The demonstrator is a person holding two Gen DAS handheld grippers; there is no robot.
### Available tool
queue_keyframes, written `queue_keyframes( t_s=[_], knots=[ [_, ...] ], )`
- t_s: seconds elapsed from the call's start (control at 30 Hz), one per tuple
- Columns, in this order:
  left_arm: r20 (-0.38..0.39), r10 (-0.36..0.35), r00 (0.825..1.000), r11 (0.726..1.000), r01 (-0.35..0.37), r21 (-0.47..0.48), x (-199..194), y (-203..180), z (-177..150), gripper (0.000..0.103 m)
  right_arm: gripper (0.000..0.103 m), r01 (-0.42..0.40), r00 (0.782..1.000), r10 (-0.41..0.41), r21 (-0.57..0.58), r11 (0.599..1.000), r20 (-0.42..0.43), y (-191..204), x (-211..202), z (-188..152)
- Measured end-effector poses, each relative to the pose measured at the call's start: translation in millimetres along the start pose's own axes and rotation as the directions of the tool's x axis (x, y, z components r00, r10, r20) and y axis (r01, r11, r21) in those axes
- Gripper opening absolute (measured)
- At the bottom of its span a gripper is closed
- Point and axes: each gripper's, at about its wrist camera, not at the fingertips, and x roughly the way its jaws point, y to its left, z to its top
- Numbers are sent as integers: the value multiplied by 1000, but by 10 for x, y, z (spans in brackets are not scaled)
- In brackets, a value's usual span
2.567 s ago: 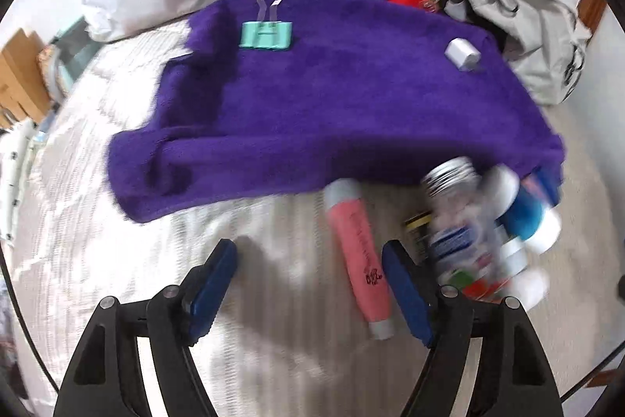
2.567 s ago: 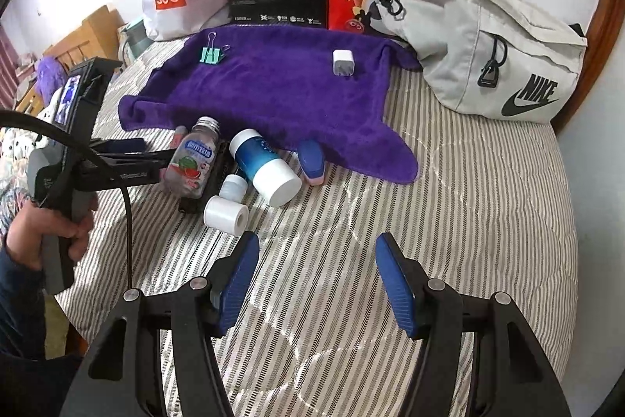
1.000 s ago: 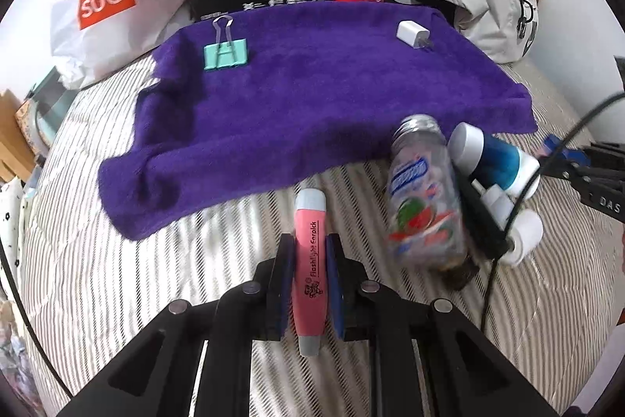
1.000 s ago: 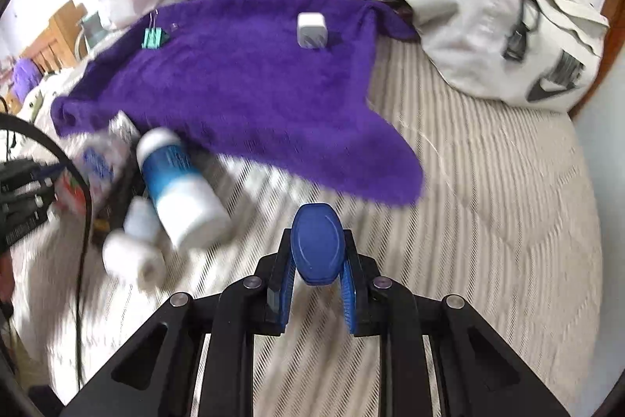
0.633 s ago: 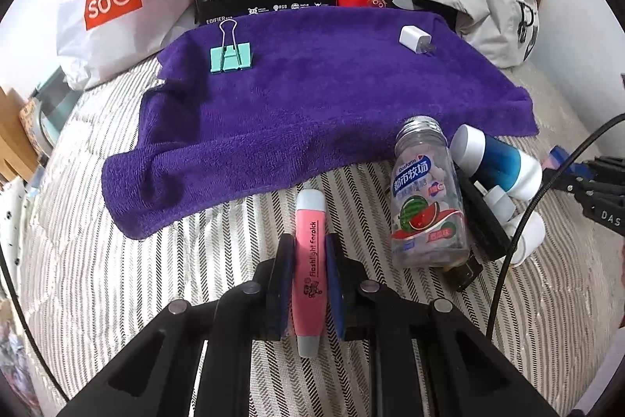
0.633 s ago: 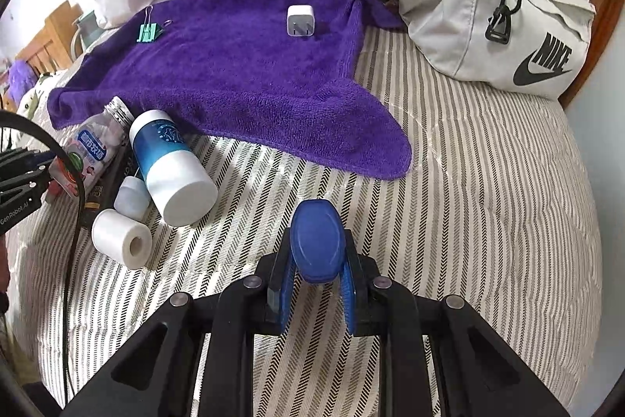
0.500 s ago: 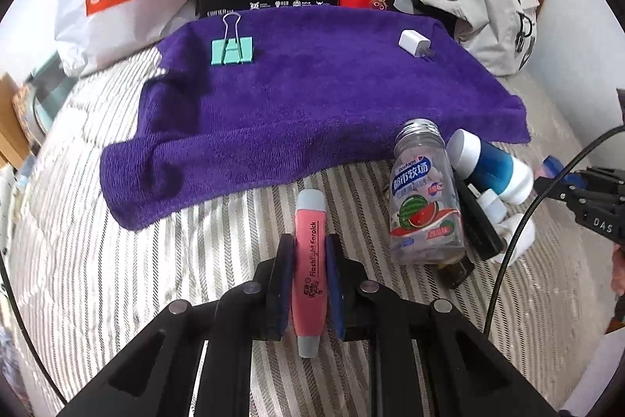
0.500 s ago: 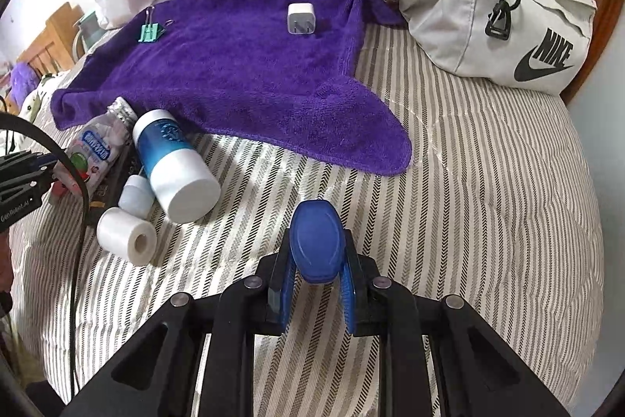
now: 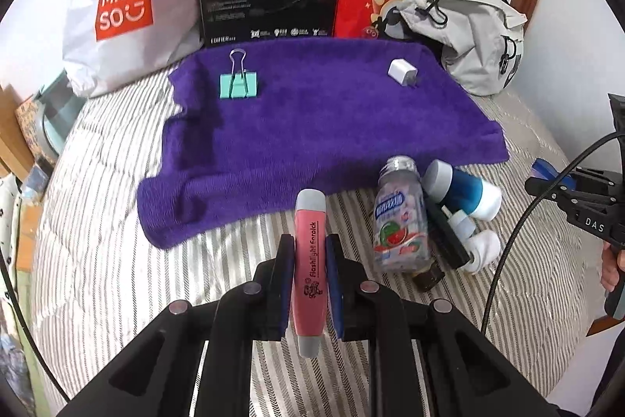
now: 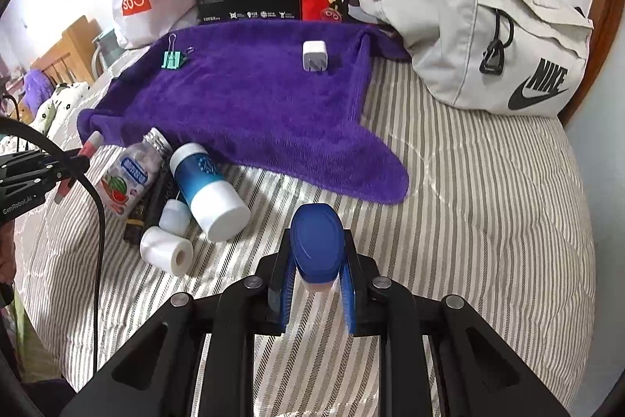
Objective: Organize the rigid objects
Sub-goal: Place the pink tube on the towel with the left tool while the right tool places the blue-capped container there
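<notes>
The left gripper squeezes the pink pen; the right gripper squeezes the blue cap. Next, carry both to the towel (I think).

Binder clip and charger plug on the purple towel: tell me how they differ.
The binder clip is mint green with silver wire handles; the charger plug is plain white with no handles. The binder clip is flat and wide, the charger plug a small cube with prongs on one face. The binder clip sits near the towel's left back corner, the charger plug near the right back. Both rest loose on the towel, untouched by either gripper.
</notes>
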Motion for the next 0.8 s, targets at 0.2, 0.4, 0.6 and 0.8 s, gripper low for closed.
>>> queue_keyframes(
  t_s=[0.2, 0.4, 0.6, 0.8],
  knots=[
    [45, 0, 999, 1000, 0, 5, -113, 0, 151, 16, 20, -10, 1000, 10, -20, 1000, 22, 50, -55, 141],
    [75, -3, 997, 1000, 2, 9, -157, 30, 331, 16, 20, -21, 999, 23, -36, 999, 47, 104, -78, 320],
    [86, -1, 996, 1000, 2, -11, -71, 136, 490, 16, 21, -47, 996, 49, -35, 998, 68, 136, -49, 530],
    [77, -4, 997, 999, 8, -52, 125, 318, 635, 16, 20, -25, 997, 29, -52, 998, 75, 156, 105, 750]
  ],
)
